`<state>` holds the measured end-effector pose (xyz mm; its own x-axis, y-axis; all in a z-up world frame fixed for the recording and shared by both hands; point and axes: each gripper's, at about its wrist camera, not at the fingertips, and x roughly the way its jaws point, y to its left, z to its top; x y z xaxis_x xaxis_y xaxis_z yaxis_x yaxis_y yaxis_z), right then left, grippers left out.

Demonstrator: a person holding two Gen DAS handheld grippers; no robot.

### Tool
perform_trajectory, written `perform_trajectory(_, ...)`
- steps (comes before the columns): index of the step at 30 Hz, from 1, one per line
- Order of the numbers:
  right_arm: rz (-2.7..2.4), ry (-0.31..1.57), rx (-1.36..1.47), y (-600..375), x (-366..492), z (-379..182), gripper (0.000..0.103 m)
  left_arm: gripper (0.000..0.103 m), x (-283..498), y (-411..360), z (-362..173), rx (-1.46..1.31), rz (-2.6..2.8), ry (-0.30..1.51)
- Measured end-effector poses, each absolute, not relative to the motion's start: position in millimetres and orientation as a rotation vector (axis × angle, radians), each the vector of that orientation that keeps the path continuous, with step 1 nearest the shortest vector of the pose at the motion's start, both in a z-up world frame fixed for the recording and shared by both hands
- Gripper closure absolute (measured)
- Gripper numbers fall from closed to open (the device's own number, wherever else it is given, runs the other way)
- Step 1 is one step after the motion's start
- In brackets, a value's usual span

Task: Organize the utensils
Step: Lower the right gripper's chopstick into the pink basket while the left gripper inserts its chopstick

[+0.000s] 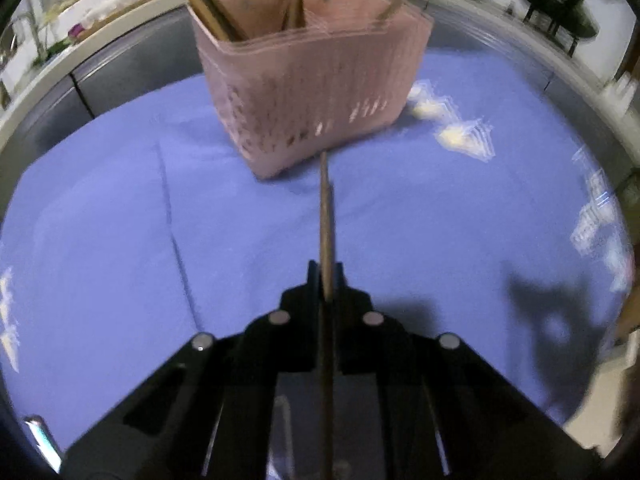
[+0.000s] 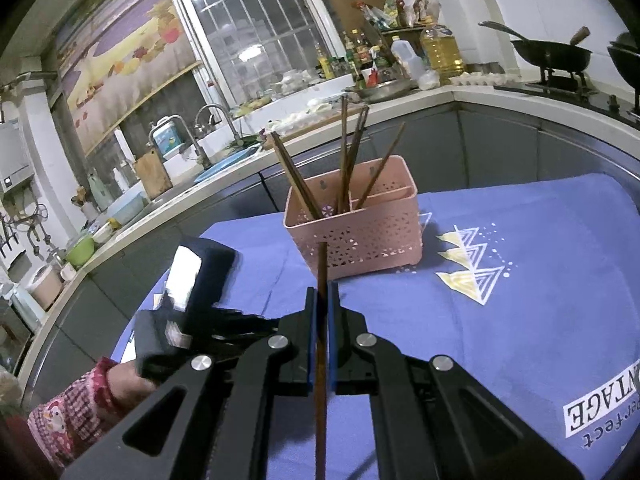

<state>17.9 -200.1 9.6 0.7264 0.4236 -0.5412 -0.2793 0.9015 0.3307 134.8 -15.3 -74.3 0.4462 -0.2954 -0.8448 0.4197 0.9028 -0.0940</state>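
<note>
Ahead, basket (image 2: 354, 226) mid-cloth (image 2: 520, 280)

Left black two-finger gripper (image 1: 326, 276): jaws closed on thin brown wooden chopstick (image 1: 326, 216), pointed steeply downward. Right black two-finger gripper (image 2: 322, 300): blue-padded jaws clamped on second thin brown chopstick (image 2: 322, 264), angled gently downward. Left hand (image 2: 128, 376), pink patterned sleeve (image 2: 68, 412), seen gripping left tool.

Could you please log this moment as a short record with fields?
surface: blue printed cloth on a table
holder: pink perforated plastic basket, upright, two compartments
in basket: several brown wooden chopsticks, leaning
left gripper: shut on one brown chopstick
right gripper: shut on another brown chopstick
both tips: pointing toward the basket
</note>
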Motion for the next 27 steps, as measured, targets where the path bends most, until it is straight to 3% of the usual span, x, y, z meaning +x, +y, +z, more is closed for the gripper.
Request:
perform_trajectory(15, 0.441, 0.504, 0.192, -177.6, 24.5, 69.6, 0.098, 0.097, 76.5, 28.1, 80.6, -0.029, -0.522, 0.614)
perform_trajectory(22, 0.394, 0.369, 0.179, -175.1, 66.0, 127.5, 0.098, 0.097, 111.5, 22.6, 146.3, -0.054, -0.434, 0.421)
perform_trajectory(27, 0.318, 0.262, 0.223, -182.1, 104.3, 160.1, 0.098, 0.097, 150.5, 12.4, 160.2, -0.072, -0.343, 0.33)
